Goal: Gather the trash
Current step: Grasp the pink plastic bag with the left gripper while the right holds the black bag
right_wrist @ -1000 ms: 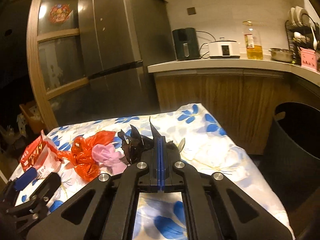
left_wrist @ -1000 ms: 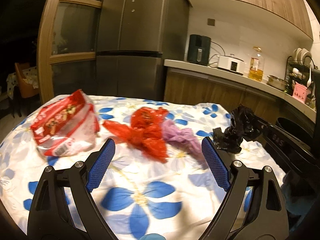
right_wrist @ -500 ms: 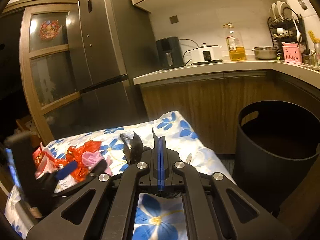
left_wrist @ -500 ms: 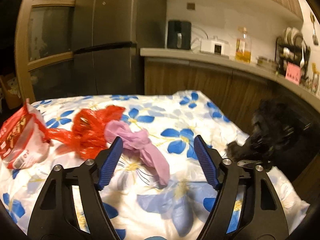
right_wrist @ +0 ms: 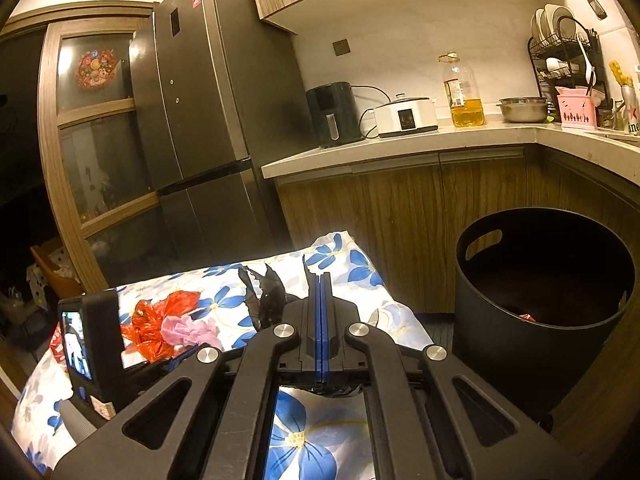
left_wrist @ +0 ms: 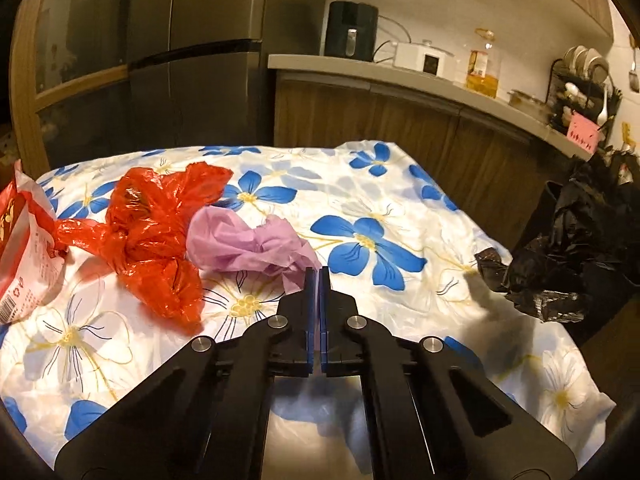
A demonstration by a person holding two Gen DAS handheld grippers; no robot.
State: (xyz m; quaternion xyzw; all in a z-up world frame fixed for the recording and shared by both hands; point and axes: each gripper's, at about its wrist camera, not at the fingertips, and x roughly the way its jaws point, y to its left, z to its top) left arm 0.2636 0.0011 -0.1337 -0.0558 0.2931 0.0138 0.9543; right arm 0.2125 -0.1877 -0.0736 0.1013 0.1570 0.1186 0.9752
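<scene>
At the left edge of my left view lies a red-and-white snack packet (left_wrist: 24,256), then a red plastic bag (left_wrist: 152,236). At centre my left tool (left_wrist: 317,276) has just closed, pinching the purple bag (left_wrist: 248,246). My right tool (right_wrist: 321,280), pressed together, pinches black plastic (right_wrist: 266,296); the black bin (right_wrist: 544,280) stands at right.

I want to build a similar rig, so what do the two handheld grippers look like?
Both look alike: the left gripper and right gripper have black plastic linkage arms with triangular cut-outs, round silver pivot bolts and flat blue ribbed pads on the fingers. From the right one's view, a small black camera with a lit screen sits on the left one.
</scene>
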